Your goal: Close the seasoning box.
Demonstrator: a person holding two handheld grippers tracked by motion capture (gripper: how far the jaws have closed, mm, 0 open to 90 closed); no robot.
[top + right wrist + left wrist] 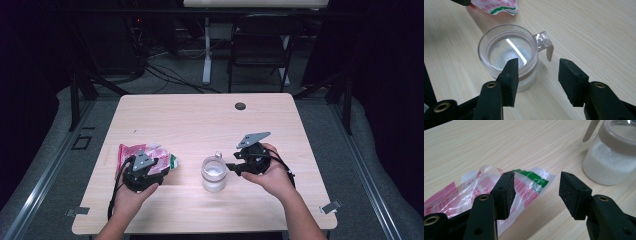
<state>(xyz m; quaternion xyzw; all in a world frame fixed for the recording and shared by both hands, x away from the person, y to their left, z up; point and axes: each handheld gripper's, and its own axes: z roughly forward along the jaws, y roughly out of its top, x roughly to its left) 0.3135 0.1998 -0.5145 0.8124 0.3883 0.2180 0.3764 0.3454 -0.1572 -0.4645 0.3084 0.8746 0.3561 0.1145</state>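
Clear plastic cup with white powder sits upright near the tabletop front-centre, handle on its far side. Pink-and-white plastic bag with a green strip lies flat to the left of the cup, apart from it. Left claw is open, jaws spread just over the bag's green end, gripping nothing; cup sits beyond its right jaw. Right claw is open too, just beside the cup near the handle, not clamped on it. Both hands rest low at the front edge.
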